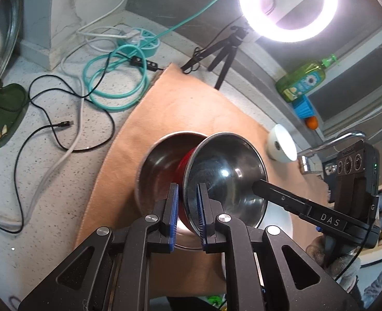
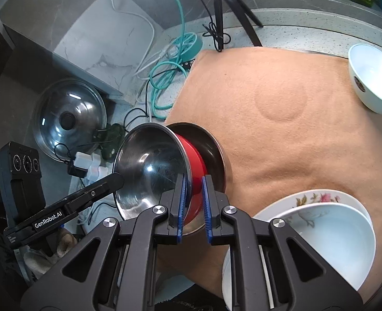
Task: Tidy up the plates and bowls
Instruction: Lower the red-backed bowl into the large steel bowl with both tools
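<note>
On the wide tan felt mat [image 2: 281,134], a steel bowl [image 2: 211,147] sits; tilted into it, the red-sided steel bowl [image 2: 149,165]; left gripper [image 1: 187,207] clamps its near rim; right gripper [image 2: 193,202] clamps its red wall; white bowl on flowered plate [image 2: 328,235] just beside.

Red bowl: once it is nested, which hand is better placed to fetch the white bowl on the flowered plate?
Right, probably: the white bowl on the flowered plate sits beside the right gripper, while the left gripper holds the red bowl's opposite rim.
</note>
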`<state>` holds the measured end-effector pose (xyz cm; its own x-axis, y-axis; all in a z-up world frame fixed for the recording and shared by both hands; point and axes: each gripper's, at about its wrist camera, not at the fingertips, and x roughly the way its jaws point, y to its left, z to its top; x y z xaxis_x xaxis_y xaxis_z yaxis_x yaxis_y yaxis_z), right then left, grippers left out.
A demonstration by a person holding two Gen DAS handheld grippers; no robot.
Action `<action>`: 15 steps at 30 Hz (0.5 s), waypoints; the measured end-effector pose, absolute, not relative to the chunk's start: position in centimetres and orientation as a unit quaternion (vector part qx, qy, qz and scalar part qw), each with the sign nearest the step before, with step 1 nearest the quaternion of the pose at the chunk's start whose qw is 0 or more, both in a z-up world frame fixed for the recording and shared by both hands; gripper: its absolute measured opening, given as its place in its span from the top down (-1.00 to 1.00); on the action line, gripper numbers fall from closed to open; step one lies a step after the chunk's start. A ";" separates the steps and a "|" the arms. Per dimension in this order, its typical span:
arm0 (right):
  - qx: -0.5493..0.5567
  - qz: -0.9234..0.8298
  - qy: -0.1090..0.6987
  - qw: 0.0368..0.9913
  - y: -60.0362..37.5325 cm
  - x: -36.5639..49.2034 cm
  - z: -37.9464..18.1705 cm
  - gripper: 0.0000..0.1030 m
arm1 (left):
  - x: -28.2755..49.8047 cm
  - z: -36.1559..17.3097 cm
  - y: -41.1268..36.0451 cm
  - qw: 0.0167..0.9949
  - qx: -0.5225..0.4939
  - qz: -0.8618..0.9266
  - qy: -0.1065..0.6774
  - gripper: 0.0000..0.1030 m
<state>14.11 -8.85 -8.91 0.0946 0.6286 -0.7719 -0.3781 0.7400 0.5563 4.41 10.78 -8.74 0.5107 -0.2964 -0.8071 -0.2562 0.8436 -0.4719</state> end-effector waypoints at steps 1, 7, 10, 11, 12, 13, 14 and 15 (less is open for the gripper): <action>0.103 0.343 0.580 0.731 -8.5 14.2 -9.1 0.76 | 4.5 -8.9 10.8 0.822 -0.275 -0.011 0.498 0.77; 0.080 0.336 0.592 0.728 -7.0 14.6 -10.6 0.76 | 4.9 -10.4 11.1 0.817 -0.262 0.001 0.514 0.77; 0.070 0.333 0.596 0.727 -6.5 14.6 -11.2 0.76 | 5.2 -10.8 11.1 0.815 -0.253 0.004 0.522 0.77; 0.066 0.332 0.597 0.728 -6.3 14.6 -11.4 0.76 | 5.2 -11.0 11.1 0.814 -0.250 0.005 0.524 0.77; 0.063 0.331 0.598 0.727 -6.1 14.7 -11.5 0.76 | 5.3 -11.0 11.1 0.814 -0.248 0.006 0.526 0.77; 0.061 0.331 0.599 0.727 -6.0 14.7 -11.6 0.76 | 5.4 -11.1 11.0 0.813 -0.246 0.007 0.527 0.77; 0.057 0.331 0.600 0.726 -5.9 14.7 -11.7 0.76 | 5.4 -11.2 11.0 0.813 -0.244 0.007 0.529 0.77; 0.054 0.330 0.602 0.725 -5.8 14.7 -11.8 0.76 | 5.5 -11.2 11.0 0.812 -0.243 0.008 0.530 0.77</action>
